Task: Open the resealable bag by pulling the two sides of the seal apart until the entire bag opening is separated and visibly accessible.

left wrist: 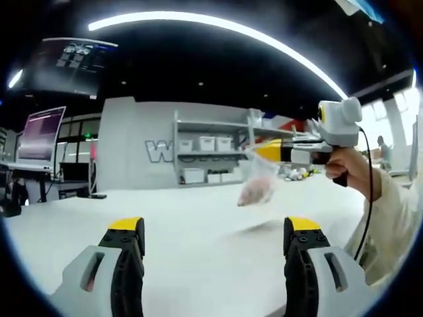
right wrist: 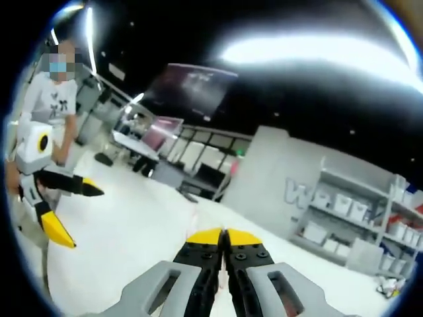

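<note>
A clear resealable bag (left wrist: 256,186) with pinkish contents hangs in the air above the white table (left wrist: 165,218), seen in the left gripper view. My right gripper (left wrist: 266,151) comes in from the right, held by a hand (left wrist: 353,170), and its yellow-tipped jaws are shut on the bag's top edge. My left gripper (left wrist: 213,225) stands open in the foreground, well short of the bag, with nothing between its jaws. In the right gripper view, the right gripper (right wrist: 223,236) has its jaws pressed together; the bag itself is hard to make out there. The left gripper (right wrist: 79,215) appears open at the left.
A shelf unit with white bins (left wrist: 205,155) stands against the grey back wall. Monitors on desks (left wrist: 41,135) are at the far left. The person holding the grippers (right wrist: 49,99) stands at the left in the right gripper view.
</note>
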### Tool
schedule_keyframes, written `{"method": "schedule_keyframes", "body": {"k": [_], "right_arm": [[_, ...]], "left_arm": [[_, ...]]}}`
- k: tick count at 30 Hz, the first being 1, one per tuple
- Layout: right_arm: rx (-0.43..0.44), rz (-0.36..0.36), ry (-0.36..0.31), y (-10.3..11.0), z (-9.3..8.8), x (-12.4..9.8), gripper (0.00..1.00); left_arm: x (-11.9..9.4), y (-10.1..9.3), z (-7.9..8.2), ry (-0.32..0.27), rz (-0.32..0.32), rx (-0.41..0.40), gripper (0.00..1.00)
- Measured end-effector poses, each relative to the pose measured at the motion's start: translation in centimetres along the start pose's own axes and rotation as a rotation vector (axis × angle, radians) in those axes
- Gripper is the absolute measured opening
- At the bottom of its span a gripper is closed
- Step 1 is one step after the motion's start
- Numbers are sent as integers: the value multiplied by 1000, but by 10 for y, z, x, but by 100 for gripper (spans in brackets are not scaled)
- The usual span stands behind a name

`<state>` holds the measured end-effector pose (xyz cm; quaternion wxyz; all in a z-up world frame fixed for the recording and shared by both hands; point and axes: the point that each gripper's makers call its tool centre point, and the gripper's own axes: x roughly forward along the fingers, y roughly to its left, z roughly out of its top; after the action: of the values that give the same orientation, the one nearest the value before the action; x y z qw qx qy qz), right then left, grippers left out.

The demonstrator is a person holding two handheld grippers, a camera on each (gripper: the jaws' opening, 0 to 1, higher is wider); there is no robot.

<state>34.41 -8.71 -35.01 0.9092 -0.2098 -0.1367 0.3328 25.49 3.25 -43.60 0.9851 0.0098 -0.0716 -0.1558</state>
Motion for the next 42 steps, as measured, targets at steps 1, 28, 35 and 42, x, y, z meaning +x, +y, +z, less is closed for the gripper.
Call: {"method": "schedule_keyframes", "body": {"k": [1, 28, 35, 42], "right_arm": [[-3, 1, 1, 0, 0, 0, 0], [-94, 7, 50, -8, -13, 12, 0], [-242, -15, 71, -13, -15, 14, 0], [-256, -12, 78, -15, -18, 15, 0]], "left_arm": [[0, 0, 0, 0, 0, 1, 86], [0, 0, 2, 3, 0, 17, 86], [0, 0, 3, 2, 0, 19, 86], [1, -1, 3, 7, -1, 26, 85]]}}
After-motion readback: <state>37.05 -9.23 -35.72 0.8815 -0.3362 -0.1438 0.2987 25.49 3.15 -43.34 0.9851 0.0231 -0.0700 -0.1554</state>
